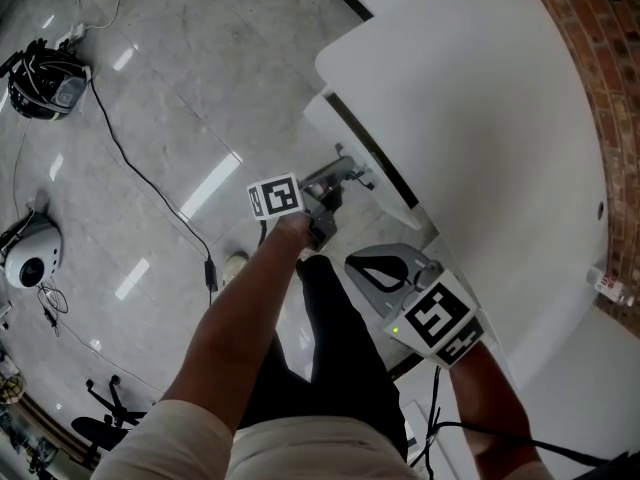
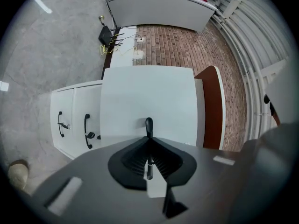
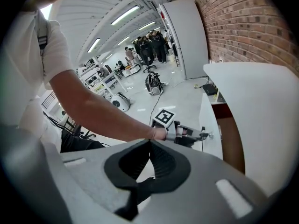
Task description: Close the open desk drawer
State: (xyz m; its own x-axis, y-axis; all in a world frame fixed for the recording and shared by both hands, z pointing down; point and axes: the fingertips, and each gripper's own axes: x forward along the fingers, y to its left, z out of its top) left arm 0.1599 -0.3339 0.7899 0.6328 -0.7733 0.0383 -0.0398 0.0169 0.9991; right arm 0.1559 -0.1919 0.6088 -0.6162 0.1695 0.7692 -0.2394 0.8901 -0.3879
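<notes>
In the head view your left arm stretches straight out from 6 o'clock toward the centre. The left gripper [image 1: 348, 176] tips in under the edge of the white desk top [image 1: 480, 118] at 2 o'clock. Your right gripper [image 1: 365, 266] hangs back at 5 o'clock, its wrist bent. In the left gripper view the jaws are pressed together and, as far as you can tell, pinch the black drawer handle [image 2: 149, 125] rising at their tips. The open drawer front [image 2: 149, 92] fills the centre, ahead of two other drawers [image 2: 74, 125] at 9 o'clock. In the right gripper view the jaws are closed on nothing, and your left forearm [image 3: 103, 111] crosses from 10 o'clock.
</notes>
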